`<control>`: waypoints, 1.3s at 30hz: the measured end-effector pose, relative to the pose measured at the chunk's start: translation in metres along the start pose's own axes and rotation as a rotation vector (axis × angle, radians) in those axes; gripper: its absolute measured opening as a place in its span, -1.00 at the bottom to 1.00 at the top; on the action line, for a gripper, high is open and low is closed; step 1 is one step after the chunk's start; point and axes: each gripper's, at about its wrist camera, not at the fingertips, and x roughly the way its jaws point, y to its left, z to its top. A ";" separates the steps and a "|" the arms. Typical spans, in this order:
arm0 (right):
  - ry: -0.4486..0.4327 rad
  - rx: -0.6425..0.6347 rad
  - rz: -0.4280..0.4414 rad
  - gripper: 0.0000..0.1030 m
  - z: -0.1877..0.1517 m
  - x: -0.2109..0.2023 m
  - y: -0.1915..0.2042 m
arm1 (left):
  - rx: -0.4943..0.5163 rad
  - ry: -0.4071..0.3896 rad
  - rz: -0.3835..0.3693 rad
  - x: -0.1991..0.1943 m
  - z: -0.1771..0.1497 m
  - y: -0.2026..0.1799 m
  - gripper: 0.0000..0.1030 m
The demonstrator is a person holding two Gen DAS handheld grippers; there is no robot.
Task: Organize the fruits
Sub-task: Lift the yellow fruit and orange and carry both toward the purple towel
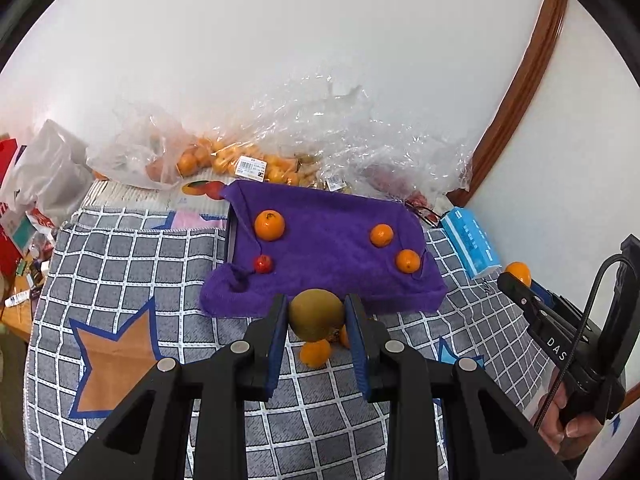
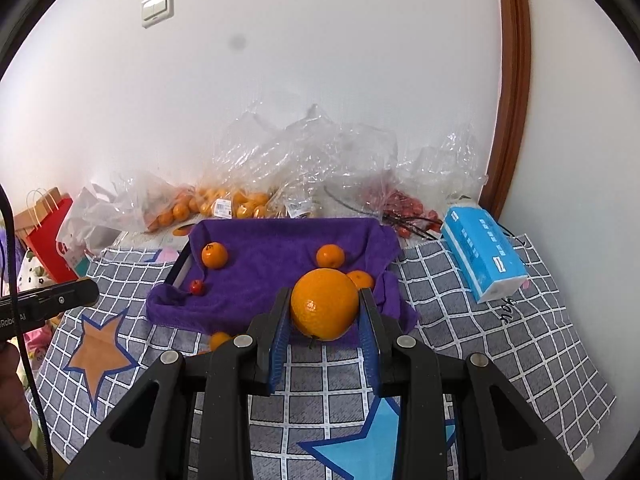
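Presently left tongs [image 1: 316,314] grip one kiwi [image 1: 316,312], right tongs [image 2: 325,312] one orange [image 2: 324,308]; three mandarins [image 1: 269,225] on towel [image 1: 328,256].

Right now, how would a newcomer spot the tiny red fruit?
Find the purple towel-lined tray on the grey checked tablecloth. Look at its near left corner, below the lone left small orange mandarin. The tiny red fruit is the only red, and smallest, piece there.

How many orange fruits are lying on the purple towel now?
3: one near its far-left corner, one toward the far right, one at the right edge, partly behind the big orange held in the right gripper, which may hide more.
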 end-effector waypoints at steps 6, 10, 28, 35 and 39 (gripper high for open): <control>-0.003 -0.002 0.003 -0.38 0.004 0.003 0.001 | 0.004 -0.005 -0.001 0.002 0.008 0.000 -0.47; -0.008 0.000 0.005 -0.37 0.010 0.006 0.001 | 0.006 -0.008 0.000 0.004 0.014 0.000 -0.47; 0.002 -0.003 0.012 -0.37 0.024 0.027 0.005 | -0.005 -0.015 -0.007 0.016 0.035 0.008 -0.47; 0.019 0.002 0.011 -0.37 0.027 0.041 0.004 | -0.017 -0.005 -0.018 0.030 0.043 0.016 -0.47; 0.023 -0.006 0.000 -0.38 0.031 0.050 0.002 | -0.019 0.000 -0.016 0.039 0.049 0.022 -0.47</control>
